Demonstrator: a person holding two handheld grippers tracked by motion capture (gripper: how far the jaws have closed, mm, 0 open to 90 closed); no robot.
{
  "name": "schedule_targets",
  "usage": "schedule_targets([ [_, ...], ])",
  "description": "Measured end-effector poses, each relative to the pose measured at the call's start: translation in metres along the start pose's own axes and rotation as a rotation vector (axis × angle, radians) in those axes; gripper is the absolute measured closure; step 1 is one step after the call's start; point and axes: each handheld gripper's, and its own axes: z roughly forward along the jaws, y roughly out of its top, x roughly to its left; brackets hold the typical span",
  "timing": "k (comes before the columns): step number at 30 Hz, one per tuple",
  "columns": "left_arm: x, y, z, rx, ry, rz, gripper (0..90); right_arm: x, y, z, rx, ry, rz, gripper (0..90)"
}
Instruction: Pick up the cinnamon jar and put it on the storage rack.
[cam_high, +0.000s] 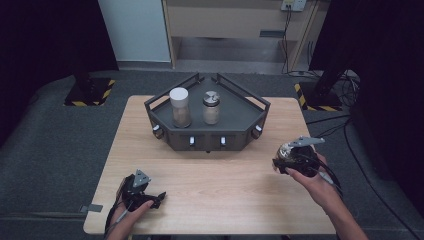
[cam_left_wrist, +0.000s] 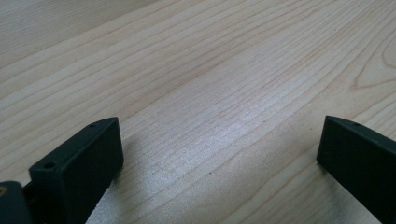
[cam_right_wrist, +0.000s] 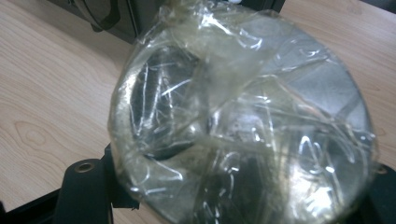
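High view has the right gripper (cam_high: 286, 161) near the table's (cam_high: 210, 175) right edge, fingers clamped on a plastic-wrapped metal-lidded jar (cam_right_wrist: 243, 126). The dark tray (cam_high: 235, 120), holding two jars at the far edge, lies up-left of it, nearest this hand. Left gripper (cam_high: 150, 199) rests by the near edge, fingers spread, empty.

No text, label, brand or number can be read anywhere: the two jars (cam_high: 179, 106) (cam_high: 211, 107) on the tray (cam_high: 235, 120) at the tabletop's (cam_high: 210, 185) far edge carry no legible label, and the foil-wrapped jar (cam_right_wrist: 243, 121) shows no print. The only sign is yellow-black hazard striping (cam_high: 105, 92) on the floor stands
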Motion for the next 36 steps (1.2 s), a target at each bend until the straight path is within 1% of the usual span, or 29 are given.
schedule_targets([
  [17,0.000,0.000,0.000,0.000,0.000,0.000,0.0,0.003,0.023,-0.002,-0.013,0.003,-0.025,31.1],
  [36,0.000,0.000,0.000,0.000,0.000,0.000,0.0,0.000,0.051,-0.007,-0.029,0.002,-0.042,31.1],
])
